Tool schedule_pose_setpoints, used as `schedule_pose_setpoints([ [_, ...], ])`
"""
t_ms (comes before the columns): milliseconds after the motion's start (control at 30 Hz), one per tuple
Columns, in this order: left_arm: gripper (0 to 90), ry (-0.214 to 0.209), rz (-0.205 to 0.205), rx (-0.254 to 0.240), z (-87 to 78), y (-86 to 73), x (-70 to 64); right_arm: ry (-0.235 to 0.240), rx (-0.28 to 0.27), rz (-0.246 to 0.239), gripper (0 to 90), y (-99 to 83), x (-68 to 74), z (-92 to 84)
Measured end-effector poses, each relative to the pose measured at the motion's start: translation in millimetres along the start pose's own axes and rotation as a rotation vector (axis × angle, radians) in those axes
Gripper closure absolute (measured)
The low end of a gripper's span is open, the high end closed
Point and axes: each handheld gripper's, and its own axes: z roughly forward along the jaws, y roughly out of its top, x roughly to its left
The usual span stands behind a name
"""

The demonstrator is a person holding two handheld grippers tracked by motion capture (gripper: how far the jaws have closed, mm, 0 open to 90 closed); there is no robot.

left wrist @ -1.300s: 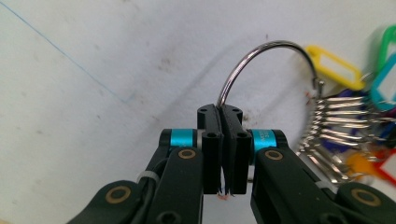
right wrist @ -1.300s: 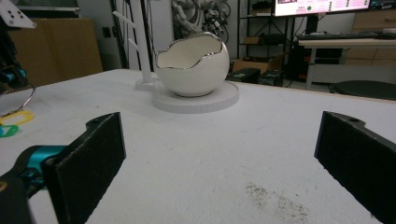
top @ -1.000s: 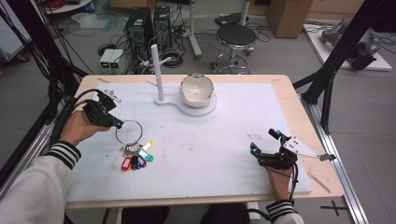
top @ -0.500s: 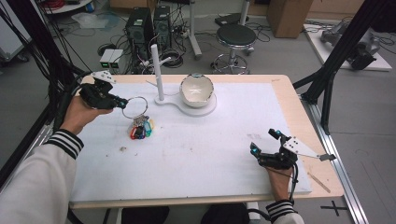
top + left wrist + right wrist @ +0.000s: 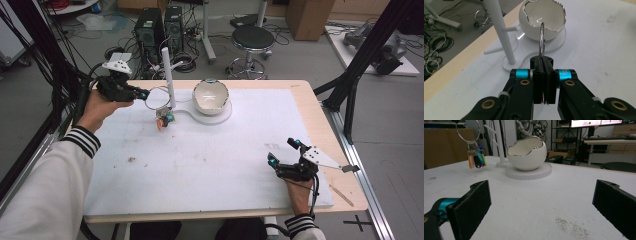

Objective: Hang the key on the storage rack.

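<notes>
White padding covered the table (image 5: 210,165), with cables, computer towers and a stool on the floor beyond its far edge. At the far left the left gripper (image 5: 141,94) had its jaws pressed together on the edge of a large wire key ring (image 5: 542,37), which stood upright from the jaw tips in the left gripper view. The ring hung clear of the surface just left of the white peg stand (image 5: 167,75), and its bunch of coloured tags (image 5: 476,159) dangled below it in the air. Just right of the post sat the egg-shaped bowl (image 5: 210,96) on the same white base. The likely aim was to hang the ring on one of the post's short side pegs (image 5: 510,29); doing that well would mean keeping the ring's plane square to the peg, bringing the open loop over the peg tip, then lowering before letting go, so the tags' weight would settle it. Near the right edge the right gripper (image 5: 285,152) rested with jaws wide apart, holding nothing.
</notes>
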Motion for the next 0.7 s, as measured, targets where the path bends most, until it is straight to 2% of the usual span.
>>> schedule_pose_setpoints([
  [333, 87.7, 0.002, -0.036, -0.061, 15.0, 7.9, 7.4, 0.000, 0.000, 0.000, 1.3, 0.0, 0.0, 0.0],
  [700, 87.7, 0.003, -0.118, -0.091, 26.0, 2.5, 19.2, -0.001, 0.000, 0.000, 1.3, 0.0, 0.0, 0.0],
])
